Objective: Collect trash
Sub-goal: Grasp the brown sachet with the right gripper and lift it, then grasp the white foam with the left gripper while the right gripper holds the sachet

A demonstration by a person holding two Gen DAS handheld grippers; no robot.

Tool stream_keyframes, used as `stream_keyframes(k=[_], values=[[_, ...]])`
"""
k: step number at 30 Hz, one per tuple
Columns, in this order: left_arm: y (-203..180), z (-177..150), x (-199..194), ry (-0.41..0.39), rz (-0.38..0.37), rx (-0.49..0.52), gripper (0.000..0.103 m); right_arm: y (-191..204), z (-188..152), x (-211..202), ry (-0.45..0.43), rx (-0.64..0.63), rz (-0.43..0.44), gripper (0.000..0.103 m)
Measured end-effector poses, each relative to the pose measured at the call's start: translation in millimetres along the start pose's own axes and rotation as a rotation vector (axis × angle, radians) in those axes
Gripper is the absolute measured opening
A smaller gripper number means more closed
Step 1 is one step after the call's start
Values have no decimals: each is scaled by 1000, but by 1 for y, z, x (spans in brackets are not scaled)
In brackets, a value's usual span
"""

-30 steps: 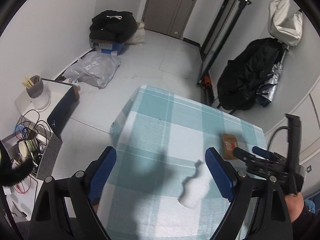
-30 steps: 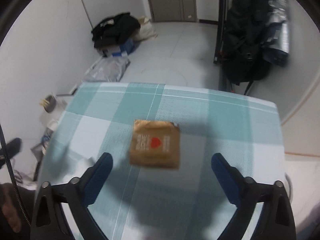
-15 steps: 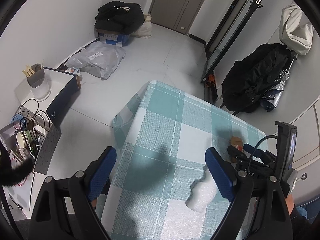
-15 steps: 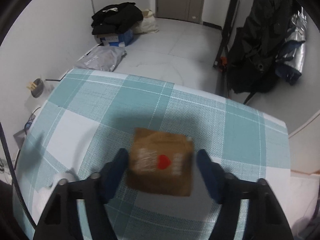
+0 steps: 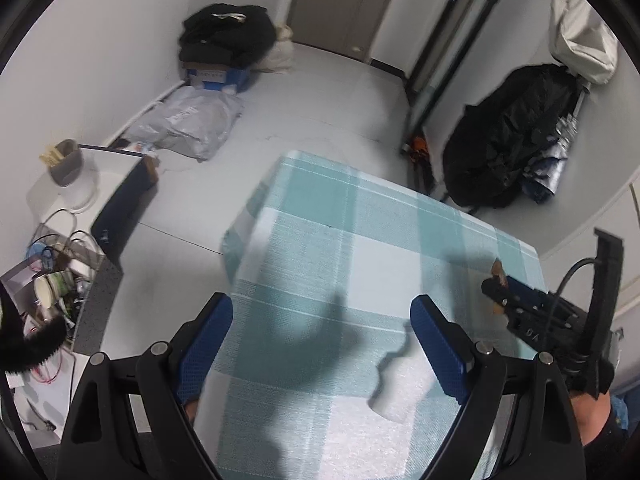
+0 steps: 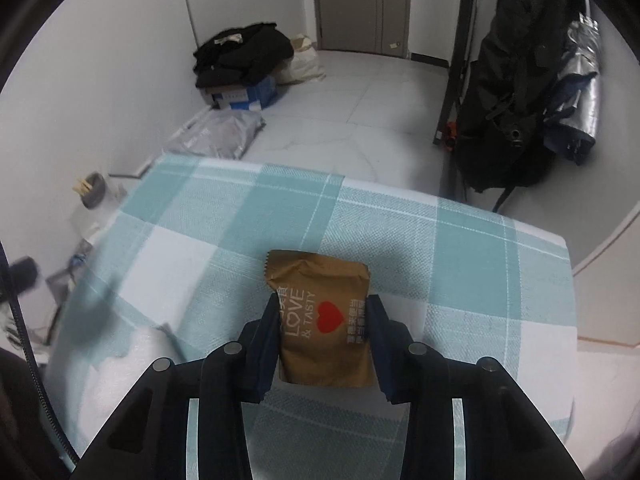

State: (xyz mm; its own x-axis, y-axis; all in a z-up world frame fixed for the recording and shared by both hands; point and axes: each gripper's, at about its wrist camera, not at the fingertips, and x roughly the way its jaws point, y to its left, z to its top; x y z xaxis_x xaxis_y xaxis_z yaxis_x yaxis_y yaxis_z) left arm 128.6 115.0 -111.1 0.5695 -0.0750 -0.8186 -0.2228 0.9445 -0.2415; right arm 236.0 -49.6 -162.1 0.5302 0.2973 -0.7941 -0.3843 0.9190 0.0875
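A brown snack packet (image 6: 320, 280) with a red heart and "LOVE & TASTY" print sits between the fingers of my right gripper (image 6: 324, 320), above the teal-and-white checked tablecloth (image 6: 224, 208). The jaws are closing, and both blue pads touch the packet's sides. In the left wrist view the right gripper (image 5: 500, 286) shows at the right, with an edge of the packet (image 5: 497, 269) sticking out. My left gripper (image 5: 320, 320) hangs open over the cloth with nothing between its fingers. A white foam scrap (image 5: 400, 388) lies on the cloth just inside its right finger.
On the floor beyond the table lie a grey plastic bag (image 5: 188, 124) and a blue box topped with black clothing (image 5: 224, 48). A black bag (image 5: 508, 136) leans at the right wall. A low shelf with a cup and cables (image 5: 64, 184) stands on the left.
The right gripper's fingers have come in from wide apart onto both sides of the brown packet, which now fills the gap. The left gripper has stayed open and nearly still.
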Motion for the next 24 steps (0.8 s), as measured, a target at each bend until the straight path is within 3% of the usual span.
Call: stream_keyframes(k=[12,16,24], values=[[-34,-16,26,154,-149,136,88,-17,-24,-79,-112,28,34,39],[-40,-24,33,190,-136,149,88,-19,-36,-98,-135,47,35,39],[-52,-34,33,169,-87,226,84,-33,-62,-125,-166,121,51,39]])
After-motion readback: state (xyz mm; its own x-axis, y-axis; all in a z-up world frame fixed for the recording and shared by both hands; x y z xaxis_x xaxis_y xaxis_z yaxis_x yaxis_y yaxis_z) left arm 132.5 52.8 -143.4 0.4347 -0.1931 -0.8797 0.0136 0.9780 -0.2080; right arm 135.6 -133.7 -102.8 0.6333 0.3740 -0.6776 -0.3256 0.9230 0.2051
